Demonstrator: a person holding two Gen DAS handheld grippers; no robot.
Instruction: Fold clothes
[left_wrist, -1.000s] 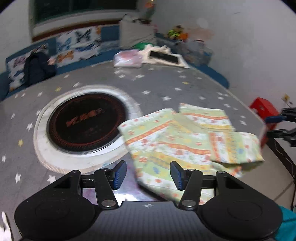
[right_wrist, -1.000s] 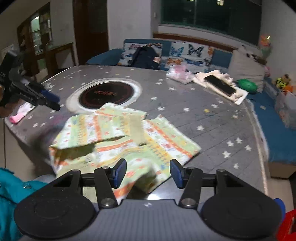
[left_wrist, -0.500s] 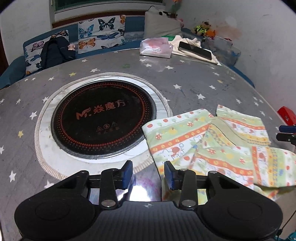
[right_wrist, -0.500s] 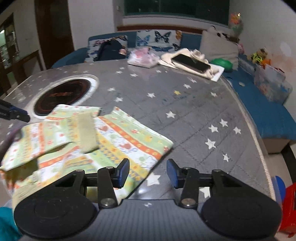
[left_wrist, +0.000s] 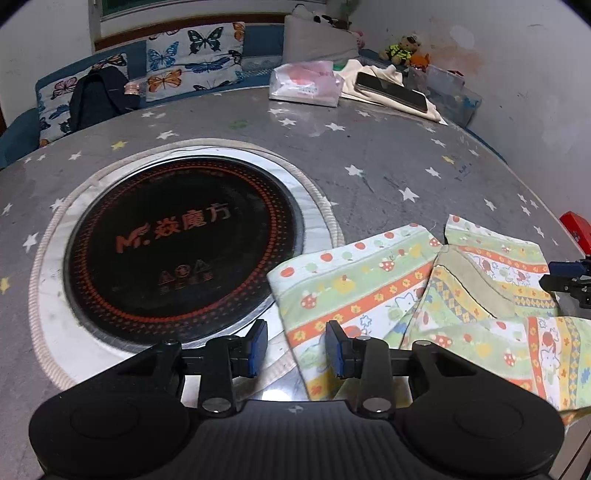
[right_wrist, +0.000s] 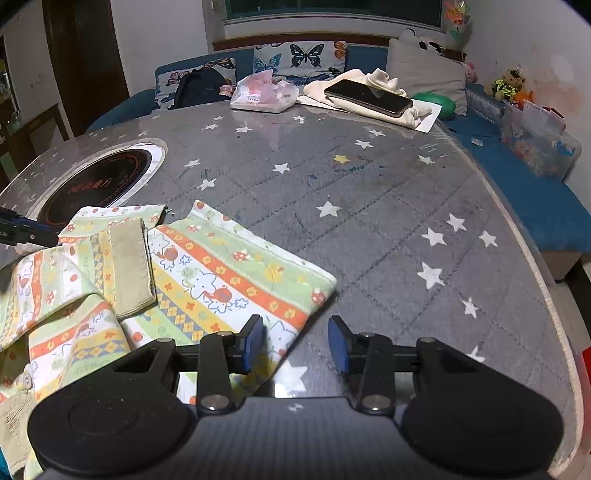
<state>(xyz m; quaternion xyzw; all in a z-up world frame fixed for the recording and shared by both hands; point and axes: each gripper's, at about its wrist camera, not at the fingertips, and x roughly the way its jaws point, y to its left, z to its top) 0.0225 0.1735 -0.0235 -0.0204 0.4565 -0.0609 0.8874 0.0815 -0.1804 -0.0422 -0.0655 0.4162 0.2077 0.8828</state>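
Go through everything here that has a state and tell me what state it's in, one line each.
Garment: on table, partly folded, rumpled at near edge.
Left gripper: open, jaws just closing, garment corner between them.
Right gripper: open, jaws just closing, garment corner between them.
Phone: screen dark, on cloth.
Cooktop: bare.

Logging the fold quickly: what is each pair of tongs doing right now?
Left tongs: open, closing in, over the patterned garment's edge, not gripping.
Right tongs: open, closing in, at its corner, not gripping.
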